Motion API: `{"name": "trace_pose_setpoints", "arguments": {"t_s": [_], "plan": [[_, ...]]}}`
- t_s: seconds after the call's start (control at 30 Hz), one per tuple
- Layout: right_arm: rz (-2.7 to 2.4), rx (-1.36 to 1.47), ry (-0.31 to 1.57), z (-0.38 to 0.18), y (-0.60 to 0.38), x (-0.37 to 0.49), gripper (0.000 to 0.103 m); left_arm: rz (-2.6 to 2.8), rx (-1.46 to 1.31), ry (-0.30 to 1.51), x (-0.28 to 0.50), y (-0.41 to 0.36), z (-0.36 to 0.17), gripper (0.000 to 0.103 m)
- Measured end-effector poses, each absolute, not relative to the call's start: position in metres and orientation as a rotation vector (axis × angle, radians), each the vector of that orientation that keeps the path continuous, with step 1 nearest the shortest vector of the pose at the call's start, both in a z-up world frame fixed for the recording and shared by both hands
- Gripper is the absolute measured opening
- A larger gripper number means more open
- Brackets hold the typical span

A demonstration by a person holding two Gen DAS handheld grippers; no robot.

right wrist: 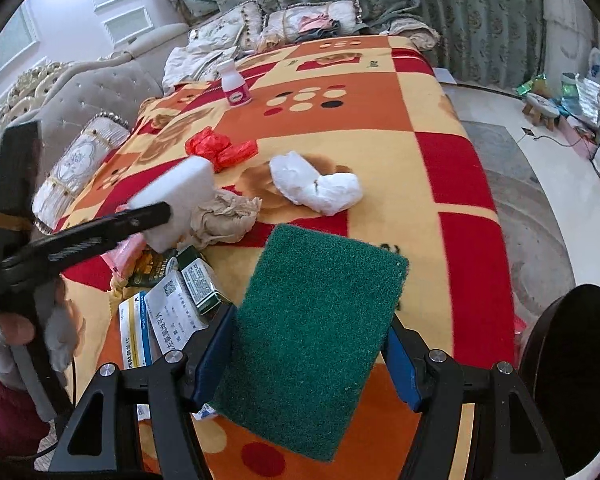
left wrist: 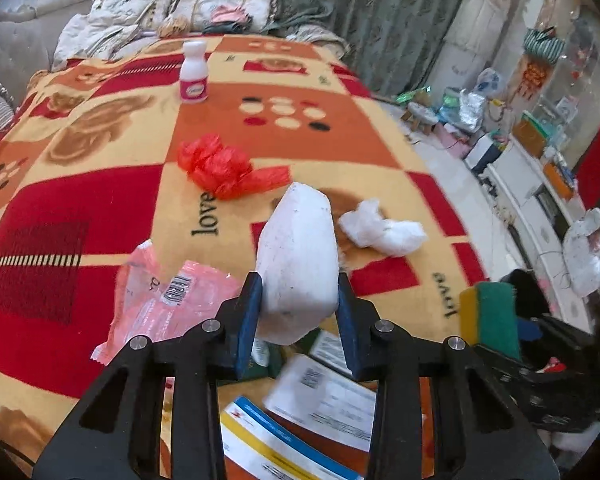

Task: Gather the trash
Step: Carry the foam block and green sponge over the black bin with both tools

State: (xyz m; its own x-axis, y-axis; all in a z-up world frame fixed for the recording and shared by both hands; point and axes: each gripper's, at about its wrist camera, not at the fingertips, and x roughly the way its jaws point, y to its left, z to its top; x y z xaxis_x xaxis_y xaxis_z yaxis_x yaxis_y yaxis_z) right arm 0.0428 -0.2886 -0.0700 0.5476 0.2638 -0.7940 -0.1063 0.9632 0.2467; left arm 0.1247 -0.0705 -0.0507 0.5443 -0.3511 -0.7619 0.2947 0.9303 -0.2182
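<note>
A white foam block (left wrist: 296, 256) sits between the blue pads of my left gripper (left wrist: 300, 296), which is shut on it and holds it above the blanket. From the right wrist view the left gripper (right wrist: 160, 214) comes in from the left with the same white foam block (right wrist: 180, 196). My right gripper (right wrist: 312, 320) is shut on a green scouring sponge (right wrist: 324, 276); its yellow side shows on the green scouring sponge (left wrist: 492, 312) at the right edge of the bed. On the blanket lie a red plastic bag (left wrist: 224, 168), a white crumpled tissue (left wrist: 380, 228), a pink wrapper (left wrist: 168, 300) and brown crumpled paper (right wrist: 224, 216).
Several medicine boxes (left wrist: 320, 400) lie near the bed's front edge. A white bottle (left wrist: 194, 74) stands upright farther back, before pillows (left wrist: 220, 12). A black bin (right wrist: 572, 372) stands off the bed's right side. A gloved hand (right wrist: 40, 332) holds the left gripper's handle.
</note>
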Motion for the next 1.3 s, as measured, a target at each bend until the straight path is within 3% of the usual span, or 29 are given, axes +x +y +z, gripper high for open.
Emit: {"name": "trace_pose_setpoints", "arguments": {"t_s": [0.33,1.3], "plan": [[0.177,0.204,0.937,-0.061,-0.319,0.025,0.066,-0.500,-0.061,0.899,0.089,-0.113,-0.023,0.034],[-0.200,0.362,0.911,-0.070,-0.515,-0.065,0.066,-0.839,0.018,1.027,0.024,-0.329,-0.039,0.035]]}}
